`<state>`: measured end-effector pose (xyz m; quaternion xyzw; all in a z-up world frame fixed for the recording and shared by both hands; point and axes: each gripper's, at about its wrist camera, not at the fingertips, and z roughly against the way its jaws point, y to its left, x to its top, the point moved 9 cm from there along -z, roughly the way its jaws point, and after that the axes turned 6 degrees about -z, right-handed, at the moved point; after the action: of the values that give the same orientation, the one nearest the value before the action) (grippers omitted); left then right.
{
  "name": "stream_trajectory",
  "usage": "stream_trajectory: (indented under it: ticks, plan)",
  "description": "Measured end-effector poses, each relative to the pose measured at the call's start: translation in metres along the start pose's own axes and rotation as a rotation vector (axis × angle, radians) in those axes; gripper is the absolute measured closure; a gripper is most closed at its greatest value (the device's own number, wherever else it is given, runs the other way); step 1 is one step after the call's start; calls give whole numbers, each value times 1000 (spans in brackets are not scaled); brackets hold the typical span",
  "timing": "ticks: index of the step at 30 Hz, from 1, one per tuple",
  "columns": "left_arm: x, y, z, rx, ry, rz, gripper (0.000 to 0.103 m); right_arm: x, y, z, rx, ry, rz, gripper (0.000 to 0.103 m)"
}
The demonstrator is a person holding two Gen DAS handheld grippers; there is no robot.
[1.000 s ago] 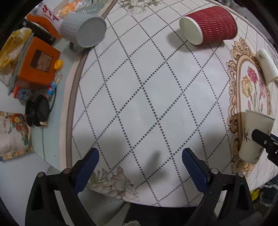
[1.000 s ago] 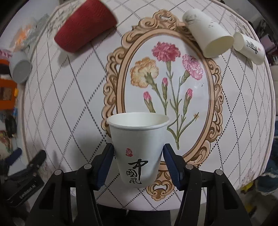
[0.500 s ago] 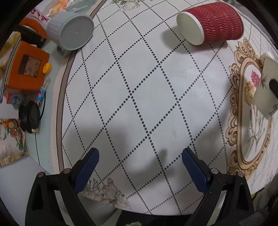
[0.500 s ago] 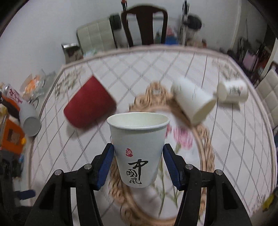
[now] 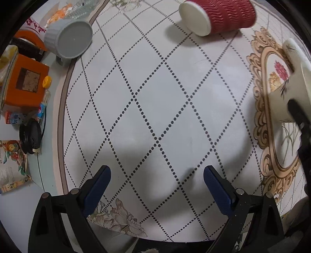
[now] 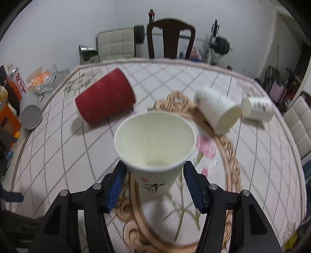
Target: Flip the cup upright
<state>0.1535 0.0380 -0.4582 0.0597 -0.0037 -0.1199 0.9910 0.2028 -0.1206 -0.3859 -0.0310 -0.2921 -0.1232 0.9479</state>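
Note:
My right gripper [image 6: 154, 182] is shut on a white paper cup [image 6: 155, 149] with black and red characters. The cup's mouth faces up and toward the camera, over the flower medallion of the tablecloth [image 6: 223, 194]. The same cup [image 5: 285, 97] shows at the right edge of the left wrist view, with the right gripper's dark finger on it. My left gripper [image 5: 157, 184] is open and empty above the diamond-patterned cloth near the table's front edge. A red ribbed cup [image 6: 106, 99] lies on its side; it also shows in the left wrist view [image 5: 223, 16].
Two more white cups [image 6: 217, 111] [image 6: 256, 108] lie on their side at the far right. A grey cup [image 5: 68, 39], an orange box [image 5: 25, 81], a black reel [image 5: 31, 136] and packets sit off the cloth on the left. A chair [image 6: 171, 37] stands behind the table.
My right gripper has lifted and tilted with the white cup, so I now look into its mouth. The left gripper has shifted slightly and stays open.

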Motion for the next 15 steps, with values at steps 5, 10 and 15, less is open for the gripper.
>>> stream_trajectory:
  ticks: [5, 10, 15]
  plan:
    - [-5, 2, 21, 11, -50, -18, 5, -18, -7, 19, 5, 20, -20, 18]
    - [-16, -4, 54, 12, -119, -18, 5, -26, -24, 47, -23, 23, -44, 12]
    - [-24, -16, 97, 17, -199, -8, 5, -23, -50, 84, -74, 38, -73, 1]
